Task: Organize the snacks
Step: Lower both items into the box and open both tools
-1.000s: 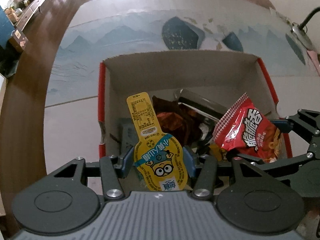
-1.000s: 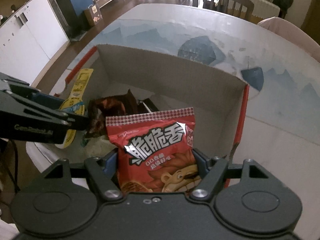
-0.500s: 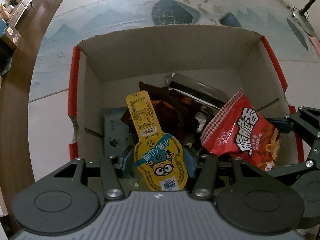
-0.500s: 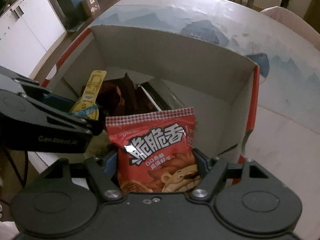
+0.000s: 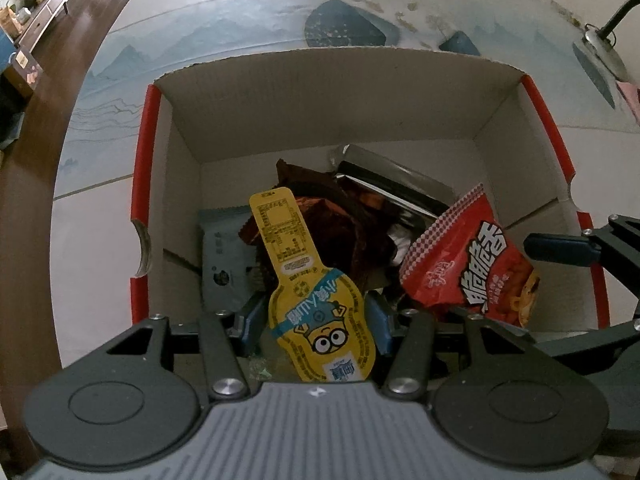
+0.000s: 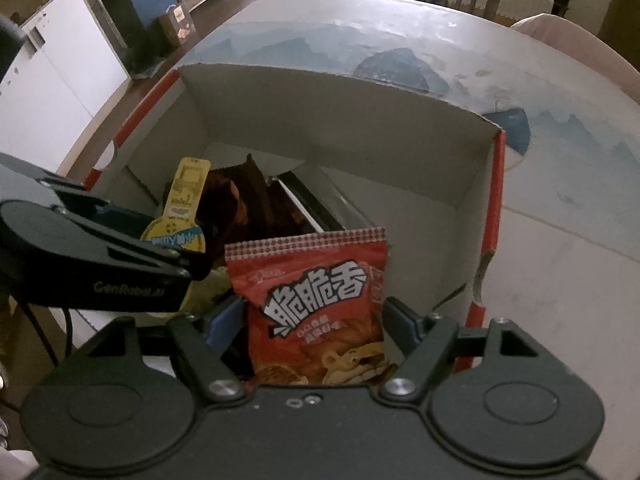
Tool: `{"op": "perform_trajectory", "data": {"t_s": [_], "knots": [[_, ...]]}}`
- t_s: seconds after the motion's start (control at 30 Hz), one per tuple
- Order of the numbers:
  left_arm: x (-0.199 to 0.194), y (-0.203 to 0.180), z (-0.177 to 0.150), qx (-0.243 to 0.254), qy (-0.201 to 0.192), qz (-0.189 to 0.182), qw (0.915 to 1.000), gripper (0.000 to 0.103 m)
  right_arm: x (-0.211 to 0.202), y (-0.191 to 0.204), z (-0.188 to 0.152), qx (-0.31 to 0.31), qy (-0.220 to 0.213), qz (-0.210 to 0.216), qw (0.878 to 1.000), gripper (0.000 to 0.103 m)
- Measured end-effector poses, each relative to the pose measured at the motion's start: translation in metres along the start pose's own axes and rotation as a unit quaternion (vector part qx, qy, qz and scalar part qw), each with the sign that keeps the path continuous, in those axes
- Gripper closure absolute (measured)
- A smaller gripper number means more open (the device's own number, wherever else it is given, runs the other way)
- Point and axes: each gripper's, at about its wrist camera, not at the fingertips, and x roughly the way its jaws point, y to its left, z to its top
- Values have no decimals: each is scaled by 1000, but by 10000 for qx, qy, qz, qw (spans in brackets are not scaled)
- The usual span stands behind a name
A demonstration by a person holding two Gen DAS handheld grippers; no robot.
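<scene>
The left gripper (image 5: 316,320) clamps a glossy yellow pouch (image 5: 316,312) over the corrugated cardboard box (image 5: 320,100). The right gripper's (image 6: 314,320) jaws are opening around a crinkly red snack bag (image 6: 316,300); dark foil wrappers (image 5: 332,220) fill the box.

Counted in and over one cardboard box (image 5: 332,96):
- one yellow cartoon packet (image 5: 320,320), between fingers of left hand-held gripper (image 5: 316,320)
- one red snack bag (image 6: 316,304), between fingers of right hand-held gripper (image 6: 316,320)
- one pale blue packet (image 5: 224,264), just ahead-left of left hand-held gripper
- dark brown wrappers (image 5: 320,216), number unclear
- one silver-edged dark pack (image 5: 392,184)

Two hand-held grippers total.
</scene>
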Motion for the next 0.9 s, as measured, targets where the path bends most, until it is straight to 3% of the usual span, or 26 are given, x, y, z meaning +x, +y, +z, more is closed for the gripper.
{"op": "perform_trajectory", "data": {"t_s": [0.07,0.17,0.57,0.9], "knots": [[-3,0,-1,53,-44,-27,10000,49,-3,-1,-1,59,-47,-1,10000,23],[-11,1,-3,69,-189,-30,9998,39,-10,-3,-4,134,-148,-7,9998,19],[-53,10,-14,-108,-704,-274,9971,31,-50,-12,-14,676,-744,150,9948,9],[-87,14,-30,-83,-1218,-505,9912,16,-81,-13,-30,1038,-1240,218,9866,0]]}}
